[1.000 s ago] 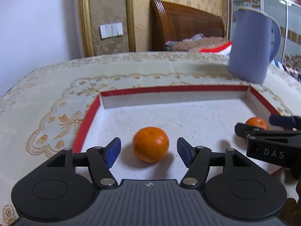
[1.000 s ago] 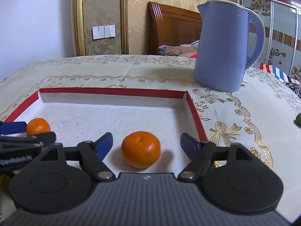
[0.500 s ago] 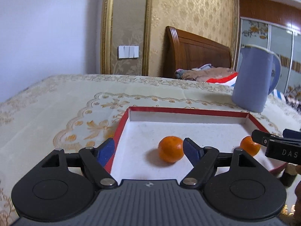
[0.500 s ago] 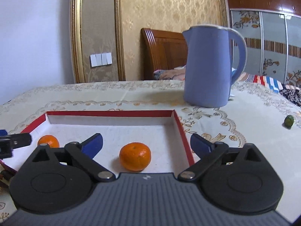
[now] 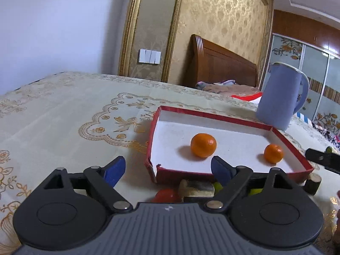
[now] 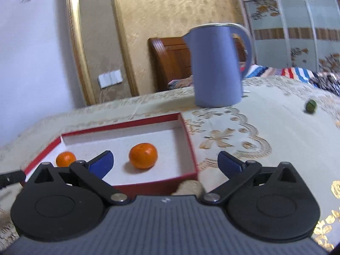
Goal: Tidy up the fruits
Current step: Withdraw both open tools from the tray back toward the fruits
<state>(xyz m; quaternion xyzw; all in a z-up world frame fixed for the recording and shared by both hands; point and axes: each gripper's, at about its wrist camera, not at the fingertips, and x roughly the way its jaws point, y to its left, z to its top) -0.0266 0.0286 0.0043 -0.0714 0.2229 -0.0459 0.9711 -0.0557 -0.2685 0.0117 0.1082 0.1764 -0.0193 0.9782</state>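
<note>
Two oranges lie in a red-rimmed white box (image 5: 151, 140): a larger orange (image 5: 203, 145) at the left and a smaller orange (image 5: 273, 153) at the right. My left gripper (image 5: 167, 170) is open and empty, raised in front of the box's near left corner. In the right wrist view the box (image 6: 189, 142) holds the same two oranges (image 6: 143, 155) (image 6: 65, 159). My right gripper (image 6: 165, 162) is open and empty above the box's near right corner.
A blue kettle (image 5: 281, 97) stands behind the box; it also shows in the right wrist view (image 6: 216, 65). A red fruit (image 5: 165, 195), a yellow-green fruit (image 5: 217, 186) and cylindrical pieces (image 5: 196, 188) lie in front of the box. A small green fruit (image 6: 311, 106) lies far right on the tablecloth.
Both grippers have drawn back and risen from the box, leaving one orange each inside. The left one shifted leftward, the right one rightward.
</note>
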